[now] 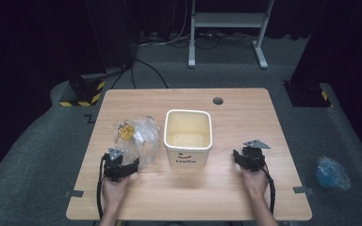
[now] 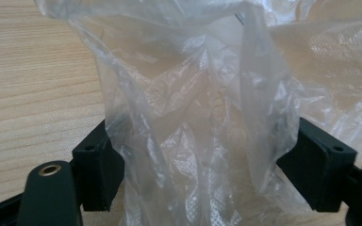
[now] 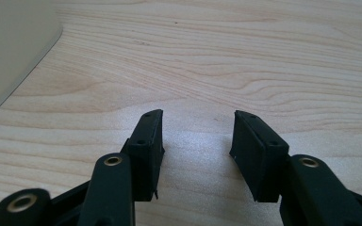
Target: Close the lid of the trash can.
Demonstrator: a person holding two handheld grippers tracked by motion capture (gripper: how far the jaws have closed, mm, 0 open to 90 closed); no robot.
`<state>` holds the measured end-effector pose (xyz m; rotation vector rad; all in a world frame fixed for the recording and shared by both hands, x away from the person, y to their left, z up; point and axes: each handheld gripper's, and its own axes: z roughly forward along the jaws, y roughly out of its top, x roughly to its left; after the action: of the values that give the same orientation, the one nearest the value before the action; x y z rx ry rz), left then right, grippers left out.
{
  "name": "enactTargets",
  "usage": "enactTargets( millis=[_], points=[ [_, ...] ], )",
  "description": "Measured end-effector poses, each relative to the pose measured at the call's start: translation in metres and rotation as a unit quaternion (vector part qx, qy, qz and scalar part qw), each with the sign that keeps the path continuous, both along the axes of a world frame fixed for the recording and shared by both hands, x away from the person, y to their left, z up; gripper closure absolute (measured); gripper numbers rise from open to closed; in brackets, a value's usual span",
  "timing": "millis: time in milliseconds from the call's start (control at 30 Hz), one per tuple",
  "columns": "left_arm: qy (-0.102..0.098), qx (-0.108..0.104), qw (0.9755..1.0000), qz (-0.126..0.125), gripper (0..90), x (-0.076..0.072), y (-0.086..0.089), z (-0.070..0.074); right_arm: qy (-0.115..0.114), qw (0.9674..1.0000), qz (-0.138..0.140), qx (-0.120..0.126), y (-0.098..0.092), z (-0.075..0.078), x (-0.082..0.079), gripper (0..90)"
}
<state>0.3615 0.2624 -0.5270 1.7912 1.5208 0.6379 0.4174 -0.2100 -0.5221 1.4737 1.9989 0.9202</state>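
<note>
A crumpled clear plastic bag (image 1: 141, 141) lies on the wooden table (image 1: 193, 188), left of a cream bucket (image 1: 187, 157) with a smiley and "Hello" on its front. Something yellow (image 1: 127, 132) shows through the film. My left gripper (image 1: 125, 162) is at the bag's near edge. In the left gripper view the bag (image 2: 193, 117) bulges between the wide-set jaws of the left gripper (image 2: 200, 165), and loose film brushes both pads without being pinched. To the right of the bucket, my right gripper (image 1: 241, 154) rests low over the table. Its jaws (image 3: 197, 127) stand open with bare wood between them.
The bucket's wall (image 3: 9, 47) stands to the left in the right gripper view. A round cable hole (image 1: 218, 100) sits near the table's far edge. A blue bag (image 1: 331, 173) lies on the floor to the right. A white desk frame (image 1: 226, 21) stands behind the table.
</note>
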Motion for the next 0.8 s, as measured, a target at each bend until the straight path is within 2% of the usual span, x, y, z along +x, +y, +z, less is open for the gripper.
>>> enactTargets(
  millis=[267, 400, 567, 800],
  points=[
    [0.001, 0.001, 1.0000, 0.000, 22.9, -0.0001, 0.0000, 0.0000, -0.007, 0.9999, -0.002, -0.011, 0.0020, -0.0014, 0.0004, 49.6],
    [0.001, 0.003, 1.0000, 0.000, 22.8, -0.0005, 0.0002, 0.0001, -0.007, 0.9998, -0.006, -0.017, 0.0011, -0.0016, 0.0017, 42.5],
    [0.001, 0.004, 1.0000, 0.000, 22.9, -0.0013, 0.0001, 0.0001, 0.000, 0.9998, -0.016, -0.013, -0.0015, -0.0019, 0.0033, 33.9],
    [0.001, 0.004, 1.0000, 0.003, 23.1, -0.0020, 0.0002, 0.0002, 0.001, 0.9998, -0.019, -0.011, -0.0023, -0.0021, 0.0038, 32.9]
  ],
)
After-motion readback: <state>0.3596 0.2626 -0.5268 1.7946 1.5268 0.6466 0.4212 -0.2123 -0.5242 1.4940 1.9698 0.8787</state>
